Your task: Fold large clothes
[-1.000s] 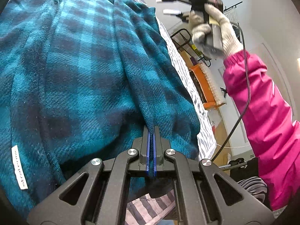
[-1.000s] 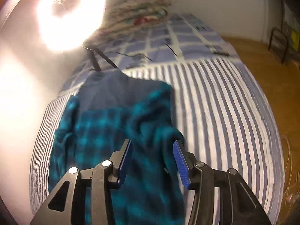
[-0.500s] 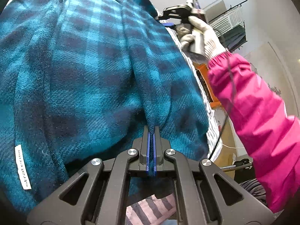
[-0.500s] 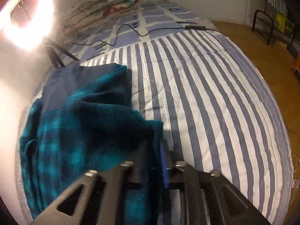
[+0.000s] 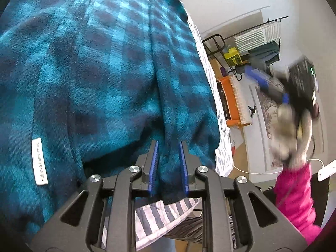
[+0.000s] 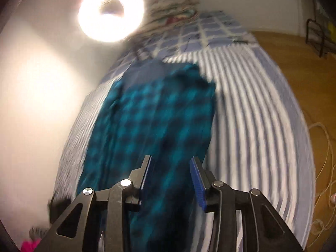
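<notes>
A bed covered by a striped quilt [image 6: 252, 113] of blue-grey and white fills most of the right wrist view, with a blue grid-patterned sheet [image 6: 212, 29] at its far end and wooden floor [image 6: 302, 67] to the right. The right wrist view is motion-blurred.

The task's item, a teal and navy plaid fleece garment [image 5: 100, 79], lies lengthwise on the quilt along the side nearest the wall. In the left wrist view it fills the left and centre, with a raised fold running down toward the gripper. A white label [image 5: 39, 161] is sewn near its lower left edge.

A ring light [image 6: 111, 10] glares at the upper left of the right wrist view.

Left gripper [image 5: 167, 166]: jaws opening, blue pads slightly apart, a ridge of the fleece between them. The pads do not visibly press on the fabric. An edge of the striped quilt shows below the jaws.

Right gripper [image 6: 171, 180]: jaws opening, pads spread, above the near end of the garment with the fleece seen behind the gap; nothing is gripped. In the left wrist view it appears only as a blur at the right, held by a gloved hand [image 5: 283, 130] above a pink sleeve [image 5: 294, 193].

An orange crate [image 5: 231, 103] and a wire rack [image 5: 260, 40] stand beyond the bed.
</notes>
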Available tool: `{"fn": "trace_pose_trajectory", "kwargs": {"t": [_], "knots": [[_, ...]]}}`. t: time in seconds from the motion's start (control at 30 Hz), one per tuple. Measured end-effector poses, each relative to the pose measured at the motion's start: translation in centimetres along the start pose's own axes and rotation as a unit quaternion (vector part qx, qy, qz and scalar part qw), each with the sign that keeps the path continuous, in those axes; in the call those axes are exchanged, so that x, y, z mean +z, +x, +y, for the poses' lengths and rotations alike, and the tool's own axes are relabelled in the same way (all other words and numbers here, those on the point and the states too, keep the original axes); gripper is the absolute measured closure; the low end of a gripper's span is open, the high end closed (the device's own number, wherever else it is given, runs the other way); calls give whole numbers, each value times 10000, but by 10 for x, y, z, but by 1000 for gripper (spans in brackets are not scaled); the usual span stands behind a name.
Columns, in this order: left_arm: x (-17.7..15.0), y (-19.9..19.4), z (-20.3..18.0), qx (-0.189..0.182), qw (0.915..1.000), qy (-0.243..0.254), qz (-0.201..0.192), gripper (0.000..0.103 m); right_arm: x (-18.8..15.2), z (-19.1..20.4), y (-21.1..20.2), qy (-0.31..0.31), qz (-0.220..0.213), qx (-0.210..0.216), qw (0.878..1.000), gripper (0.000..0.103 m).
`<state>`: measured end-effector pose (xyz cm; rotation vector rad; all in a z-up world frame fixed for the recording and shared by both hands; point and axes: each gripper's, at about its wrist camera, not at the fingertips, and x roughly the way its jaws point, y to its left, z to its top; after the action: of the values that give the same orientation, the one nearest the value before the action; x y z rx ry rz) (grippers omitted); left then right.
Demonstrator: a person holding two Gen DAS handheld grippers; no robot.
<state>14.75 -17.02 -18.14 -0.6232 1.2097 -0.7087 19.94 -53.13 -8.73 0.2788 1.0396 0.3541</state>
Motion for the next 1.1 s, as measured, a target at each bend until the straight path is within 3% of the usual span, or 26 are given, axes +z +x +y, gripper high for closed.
{"fn": "trace_pose_trajectory", "kwargs": {"t": [0.2, 0.33, 0.4, 0.43, 0.47, 0.53, 0.6, 0.73, 0.8, 0.93, 1.03, 1.1], "knots": [[-11, 5, -1, 76, 9999, 24, 98, 86, -114, 13, 7, 125, 562, 335, 9978, 55], [-15, 10, 4, -29, 9998, -131, 118, 86, -154, 12, 33, 199, 819, 535, 9950, 53], [-13, 13, 4, -64, 9998, -119, 131, 86, -163, 14, 43, 173, 899, 603, 9940, 52], [-10, 17, 3, -69, 9998, -103, 125, 94, -166, 12, 51, 228, 957, 629, 9932, 53], [-10, 17, 2, -80, 9998, -105, 134, 100, -168, 10, 57, 323, 1010, 702, 9919, 66], [-8, 15, -3, -170, 9997, -125, 104, 101, -171, 5, 59, 642, 1066, 1050, 9867, 88], [-6, 9, -14, -265, 9996, -61, -1, 102, -168, 5, 46, 718, 894, 1220, 9859, 97], [-6, 8, -26, -204, 9998, -35, -57, 103, -164, -4, 4, 836, 447, 1645, 9818, 99], [-12, 14, -21, -167, 9997, -136, 60, 103, -167, -15, 4, 990, 469, 1530, 9821, 100], [-22, 30, -12, 527, 9985, 87, 123, 103, -182, -27, 29, 1205, 859, 1222, 9814, 101], [-26, 31, -16, 820, 9959, 356, 92, 103, -186, -19, 46, 798, 1092, 772, 9878, 101], [-26, 24, -23, 995, 9937, 522, 40, 103, -184, -14, 44, 706, 1039, 749, 9893, 95]]}}
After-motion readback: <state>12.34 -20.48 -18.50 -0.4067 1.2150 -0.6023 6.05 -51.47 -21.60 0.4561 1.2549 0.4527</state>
